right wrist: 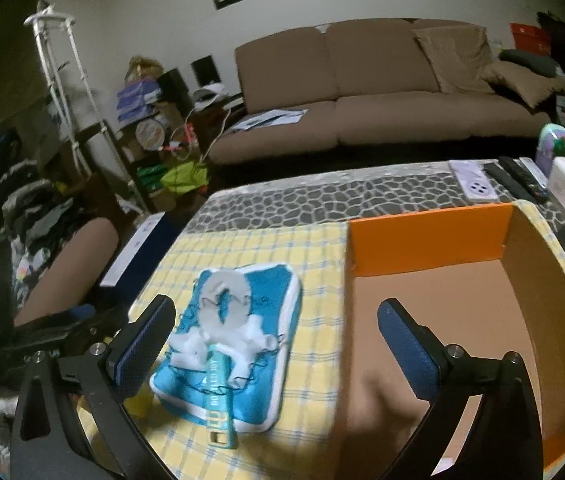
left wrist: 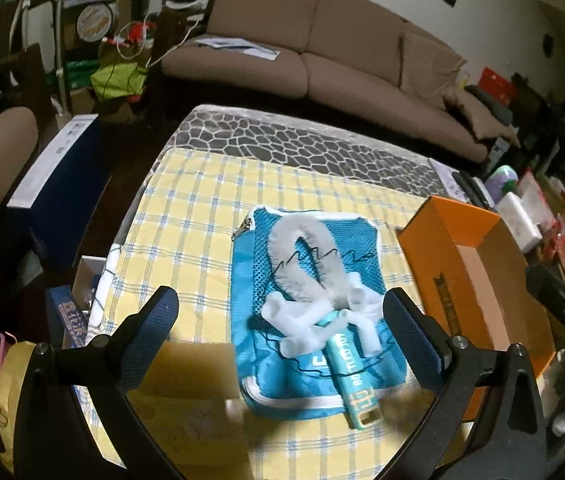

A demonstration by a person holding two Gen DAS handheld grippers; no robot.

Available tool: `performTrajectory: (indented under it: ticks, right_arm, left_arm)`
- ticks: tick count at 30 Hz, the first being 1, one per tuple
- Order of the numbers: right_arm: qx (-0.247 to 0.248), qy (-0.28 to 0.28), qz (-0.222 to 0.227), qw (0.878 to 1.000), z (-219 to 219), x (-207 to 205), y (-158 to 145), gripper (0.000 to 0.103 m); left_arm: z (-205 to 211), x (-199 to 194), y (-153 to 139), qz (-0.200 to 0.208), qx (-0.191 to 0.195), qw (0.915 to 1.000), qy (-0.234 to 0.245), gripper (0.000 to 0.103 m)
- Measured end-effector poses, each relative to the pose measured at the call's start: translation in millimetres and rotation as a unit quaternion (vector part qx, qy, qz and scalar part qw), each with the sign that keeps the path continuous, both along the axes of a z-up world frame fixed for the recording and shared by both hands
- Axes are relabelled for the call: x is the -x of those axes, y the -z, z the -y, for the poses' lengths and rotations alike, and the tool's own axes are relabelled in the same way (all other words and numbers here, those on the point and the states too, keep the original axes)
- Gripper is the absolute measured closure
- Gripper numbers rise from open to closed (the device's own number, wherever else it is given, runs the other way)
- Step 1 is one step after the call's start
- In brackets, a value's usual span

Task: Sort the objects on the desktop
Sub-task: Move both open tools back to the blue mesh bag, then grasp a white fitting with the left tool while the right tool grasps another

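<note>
Blue mesh pouch (left wrist: 306, 320), soft and light under a teal tube (left wrist: 352, 376) mid-desk, left of the orange box (left wrist: 448, 236), looks best pinched at its edge; both the left gripper (left wrist: 282, 316) and right gripper (right wrist: 276, 320) hover wide, empty.

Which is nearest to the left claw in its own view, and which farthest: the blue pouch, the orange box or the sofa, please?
From the left claw:
1. Blue pouch, between the fingers, on the checked cloth.
2. Orange box, to the right, beside the pouch.
3. Sofa, far back, past the table.
</note>
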State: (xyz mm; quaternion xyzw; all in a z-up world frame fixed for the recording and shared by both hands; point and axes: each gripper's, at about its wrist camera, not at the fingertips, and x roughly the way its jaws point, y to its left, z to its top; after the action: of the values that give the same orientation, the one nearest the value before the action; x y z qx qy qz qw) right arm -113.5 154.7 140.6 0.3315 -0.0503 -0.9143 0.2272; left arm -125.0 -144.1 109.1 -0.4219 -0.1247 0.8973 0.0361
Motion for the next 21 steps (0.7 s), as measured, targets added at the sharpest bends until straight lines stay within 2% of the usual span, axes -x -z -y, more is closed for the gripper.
performTrajectory:
  ticks: [1,2,4,5,6,12,13,16,21]
  right_arm:
    - [-0.002,-0.005,0.003,1.0,4.8,0.0,1.6,0.009]
    - [-0.003,-0.009,0.006,1.0,7.6,0.3,3.2,0.013]
    - [-0.004,-0.023,0.018,1.0,17.2,2.3,7.2,0.03]
    - [-0.008,-0.027,0.023,0.999,21.2,3.3,9.6,0.034]
    - [-0.015,-0.03,0.028,0.999,25.9,3.4,12.3,0.038]
    - [-0.062,-0.051,0.028,0.996,50.5,0.8,25.4,0.042]
    - [-0.068,-0.053,0.029,0.996,52.5,0.9,27.7,0.043]
    - [-0.065,-0.058,0.041,0.995,52.1,3.2,32.0,0.05]
    - [-0.064,-0.052,0.049,0.995,46.0,5.3,34.3,0.05]
  left_arm:
    - [1.1,3.1,1.9,0.001,0.0,1.0,-0.001,0.004]
    - [1.9,6.2,3.6,0.003,0.001,1.0,0.0,0.011]
    - [1.6,12.4,7.6,0.009,0.004,0.9999,0.004,0.024]
    - [0.5,15.6,10.2,0.012,0.005,0.9999,0.007,0.03]
    - [-1.3,19.4,13.4,0.016,0.005,0.9998,0.012,0.031]
    - [-10.5,31.5,34.8,0.043,0.005,0.9988,0.024,0.033]
    - [-11.9,32.9,37.1,0.045,0.007,0.9986,0.027,0.036]
    - [-15.8,38.3,45.9,0.059,0.013,0.9977,0.031,0.049]
    - [-18.1,43.0,54.2,0.072,0.011,0.9969,0.029,0.049]
